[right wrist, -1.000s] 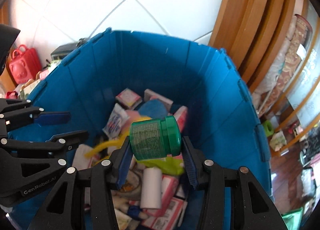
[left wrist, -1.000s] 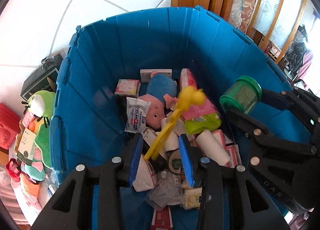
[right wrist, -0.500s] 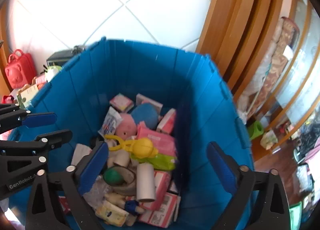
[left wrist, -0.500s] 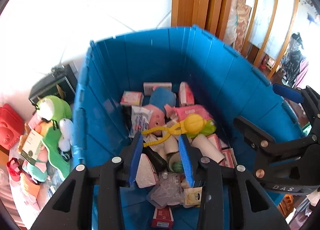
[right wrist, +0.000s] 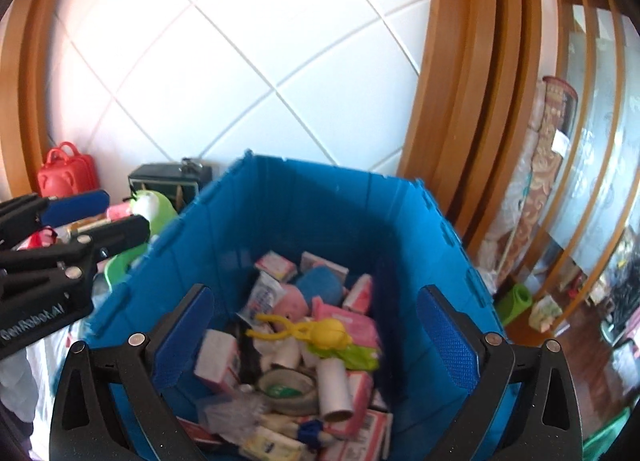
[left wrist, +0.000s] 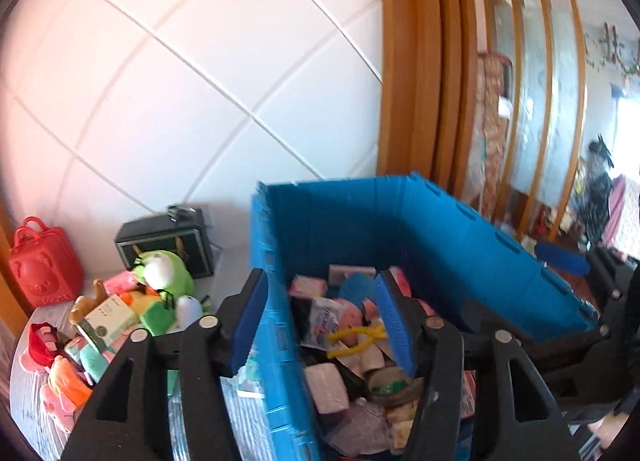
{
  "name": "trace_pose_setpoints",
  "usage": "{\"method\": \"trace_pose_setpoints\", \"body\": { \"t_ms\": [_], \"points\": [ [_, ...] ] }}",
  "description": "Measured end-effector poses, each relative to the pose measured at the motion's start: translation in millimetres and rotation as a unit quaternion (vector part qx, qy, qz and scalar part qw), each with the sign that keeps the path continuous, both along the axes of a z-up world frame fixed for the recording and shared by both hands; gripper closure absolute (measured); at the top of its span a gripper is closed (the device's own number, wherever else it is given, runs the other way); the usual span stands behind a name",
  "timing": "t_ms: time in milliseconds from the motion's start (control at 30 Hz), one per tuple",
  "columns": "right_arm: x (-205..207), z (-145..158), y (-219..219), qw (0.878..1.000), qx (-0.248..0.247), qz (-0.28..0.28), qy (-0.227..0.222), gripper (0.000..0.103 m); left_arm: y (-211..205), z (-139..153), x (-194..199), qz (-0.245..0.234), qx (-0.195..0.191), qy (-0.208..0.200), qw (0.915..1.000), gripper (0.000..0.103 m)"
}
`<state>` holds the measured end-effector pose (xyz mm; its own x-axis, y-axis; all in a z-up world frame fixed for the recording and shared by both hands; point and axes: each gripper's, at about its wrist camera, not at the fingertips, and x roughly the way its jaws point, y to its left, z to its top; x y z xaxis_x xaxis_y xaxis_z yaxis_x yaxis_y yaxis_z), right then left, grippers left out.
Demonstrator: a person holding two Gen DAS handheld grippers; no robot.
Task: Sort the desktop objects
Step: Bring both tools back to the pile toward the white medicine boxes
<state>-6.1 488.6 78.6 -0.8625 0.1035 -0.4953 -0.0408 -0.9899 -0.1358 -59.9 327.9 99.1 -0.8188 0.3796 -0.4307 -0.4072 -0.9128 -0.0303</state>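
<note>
Both grippers have lifted back from the blue bin (right wrist: pixel 304 213); right gripper (right wrist: pixel 316 337) jaws just opened wide, empty; left gripper (left wrist: pixel 320 321) jaws just opened partway, nothing btwn (they straddle the bin wall); green jar (right wrist: pixel 284 391), now among the clutter inside, looks light, rigid, slick; take it across its sides.

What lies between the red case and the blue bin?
In the left wrist view, a black box and a heap of toys lie between red case and blue bin.
</note>
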Motion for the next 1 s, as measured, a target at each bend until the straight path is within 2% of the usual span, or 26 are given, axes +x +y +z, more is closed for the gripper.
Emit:
{"method": "trace_pose_setpoints", "body": {
  "t_ms": [100,200,500,767,867,1000],
  "points": [
    [6.0,0.5,-20.4,1.0,-0.016,0.018,0.019,0.0,-33.6,2.3,8.8,0.033,0.024,0.031,0.9987,0.044],
    [9.0,0.1,-47.0,0.998,-0.029,0.042,0.03,0.0,-67.5,-2.0,12.0,0.07,0.026,0.049,0.996,0.041],
    [-2.1,-5.4,-145.1,0.991,-0.059,0.116,0.035,0.0,-188.5,-38.5,-9.2,0.17,-0.003,0.015,0.9854,0.041],
    [-25.3,-34.2,-219.3,0.99,-0.074,0.12,0.009,0.0,-304.5,-93.9,-38.2,0.245,-0.022,-0.061,0.9673,0.041],
    [-38.4,-56.3,-238.9,0.99,-0.083,0.114,-0.011,0.0,-326.2,-120.9,-47.9,0.25,-0.028,-0.095,0.9631,0.041],
    [-56.3,-90.4,-258.0,0.989,-0.091,0.108,-0.035,0.0,-333.6,-171.1,-71.6,0.238,-0.027,-0.163,0.9572,0.041]
  ]
}}
